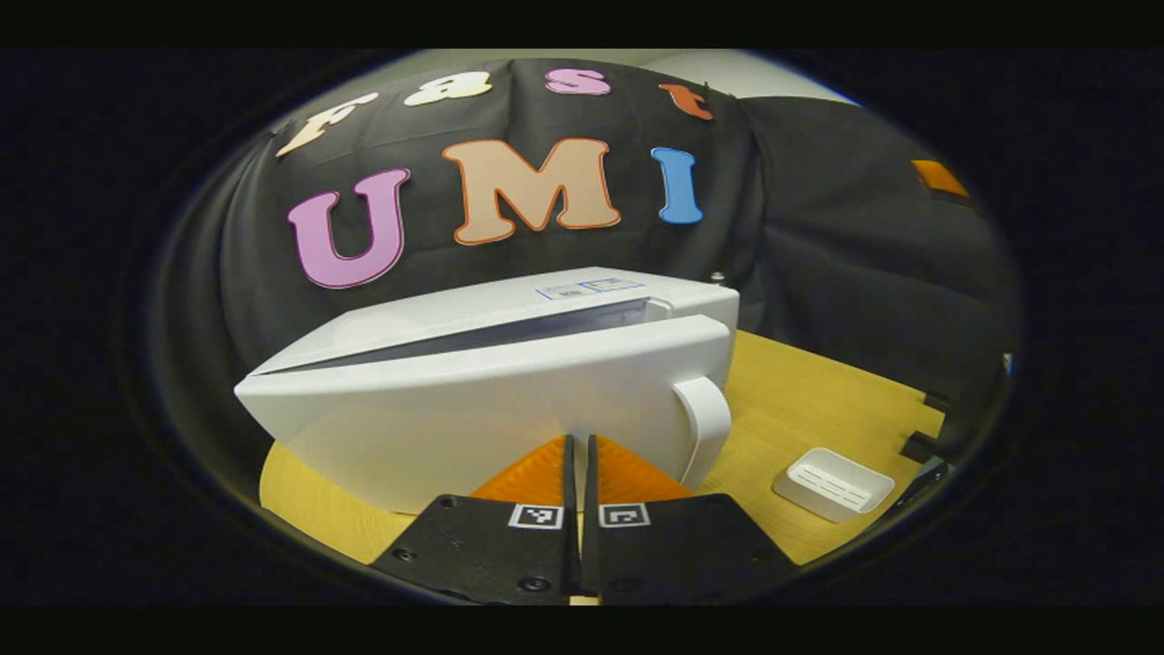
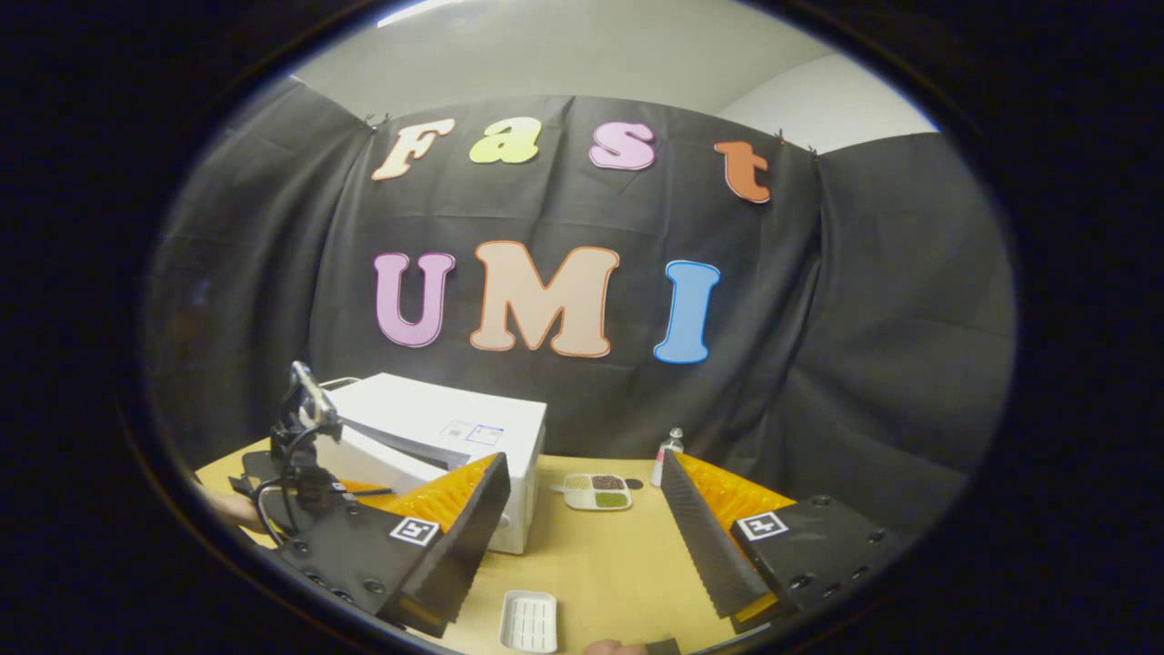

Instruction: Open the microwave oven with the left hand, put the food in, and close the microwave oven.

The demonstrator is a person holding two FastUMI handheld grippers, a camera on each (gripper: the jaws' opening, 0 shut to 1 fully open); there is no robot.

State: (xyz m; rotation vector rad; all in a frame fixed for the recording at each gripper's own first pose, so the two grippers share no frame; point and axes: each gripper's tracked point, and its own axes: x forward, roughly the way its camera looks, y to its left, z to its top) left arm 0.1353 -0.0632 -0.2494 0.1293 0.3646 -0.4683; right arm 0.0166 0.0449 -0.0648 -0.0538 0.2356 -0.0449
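Left gripper view: left gripper, fingers together, at microwave oven door, ajar; white tray right of it. Right gripper view: right gripper wide, empty; food dish, bottle beside oven. Labels unreadable.

Left view close on microwave, right view farther, perhaps higher

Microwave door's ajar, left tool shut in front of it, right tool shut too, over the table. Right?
Not quite: the right tool is open, its fingers wide apart over the table in the right gripper view. The rest holds: the microwave door is ajar and the left tool is shut in front of it.
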